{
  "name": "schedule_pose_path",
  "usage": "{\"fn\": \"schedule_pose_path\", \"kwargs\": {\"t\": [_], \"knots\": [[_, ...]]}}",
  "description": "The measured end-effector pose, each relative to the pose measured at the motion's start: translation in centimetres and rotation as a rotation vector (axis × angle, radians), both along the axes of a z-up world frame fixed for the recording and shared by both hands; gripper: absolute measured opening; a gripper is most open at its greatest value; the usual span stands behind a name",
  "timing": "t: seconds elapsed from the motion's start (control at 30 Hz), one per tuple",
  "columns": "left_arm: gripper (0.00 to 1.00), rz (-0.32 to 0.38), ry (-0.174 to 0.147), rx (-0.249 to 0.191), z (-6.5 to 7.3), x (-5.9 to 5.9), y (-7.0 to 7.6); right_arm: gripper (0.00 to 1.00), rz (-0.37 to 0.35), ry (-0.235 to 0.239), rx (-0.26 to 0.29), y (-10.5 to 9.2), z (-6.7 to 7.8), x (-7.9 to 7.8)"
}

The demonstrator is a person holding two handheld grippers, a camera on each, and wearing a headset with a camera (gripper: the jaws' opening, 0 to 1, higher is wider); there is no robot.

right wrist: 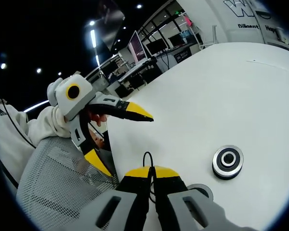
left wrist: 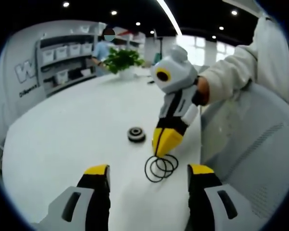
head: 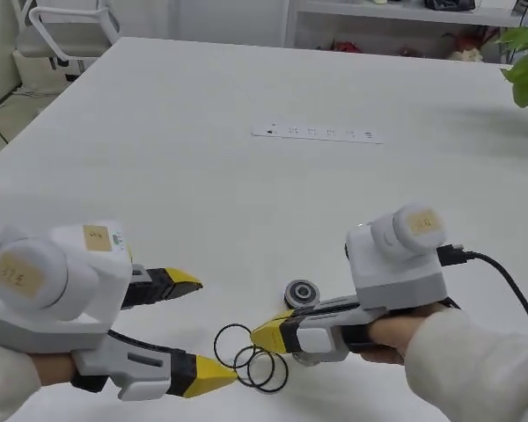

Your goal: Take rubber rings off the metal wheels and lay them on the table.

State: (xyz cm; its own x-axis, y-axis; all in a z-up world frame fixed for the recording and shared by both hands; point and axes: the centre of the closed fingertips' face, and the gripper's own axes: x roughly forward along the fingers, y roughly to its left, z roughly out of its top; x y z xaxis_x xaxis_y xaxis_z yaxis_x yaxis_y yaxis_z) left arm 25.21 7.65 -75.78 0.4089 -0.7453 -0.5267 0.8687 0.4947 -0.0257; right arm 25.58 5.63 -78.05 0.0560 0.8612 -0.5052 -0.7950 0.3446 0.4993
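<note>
Broad white table (head: pixel 202 114), perhaps a socket strip (head: pixel 317 134) inset; shelving (left wrist: pixel 62 57) beyond.

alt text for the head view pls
The right tool, jaws shut, pinches one of several rubber rings lying overlapped on the white table, with the open left tool facing them. A small metal wheel sits just beyond.

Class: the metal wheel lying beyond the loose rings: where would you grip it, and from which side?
Take the wheel across its outer rim, coming down from above. It lies flat, hub up, so the round edge offers two opposite sides. The open left gripper seems best placed; the right gripper is shut on a rubber ring.
</note>
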Motion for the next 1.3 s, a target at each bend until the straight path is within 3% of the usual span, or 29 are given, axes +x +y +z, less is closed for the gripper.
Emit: {"fn": "schedule_pose_path", "kwargs": {"t": [0.2,0.6,0.77,1.3], "knots": [[0.66,0.0,0.004,0.003,-0.1,0.0,0.1,0.0,0.038,0.002,-0.036,0.1,-1.0,-1.0],[0.65,0.004,0.004,0.004,-0.2,0.0,0.3,0.0,-0.005,-0.004,-0.07,-0.8,-1.5,0.0],[0.65,0.004,0.004,0.002,-0.2,0.0,0.3,0.0,-0.021,-0.007,-0.058,-0.8,-1.3,0.3],[0.64,0.003,0.004,-0.001,-0.1,-0.1,0.2,0.0,-0.02,-0.033,-0.087,-1.1,-1.8,0.5]]}}
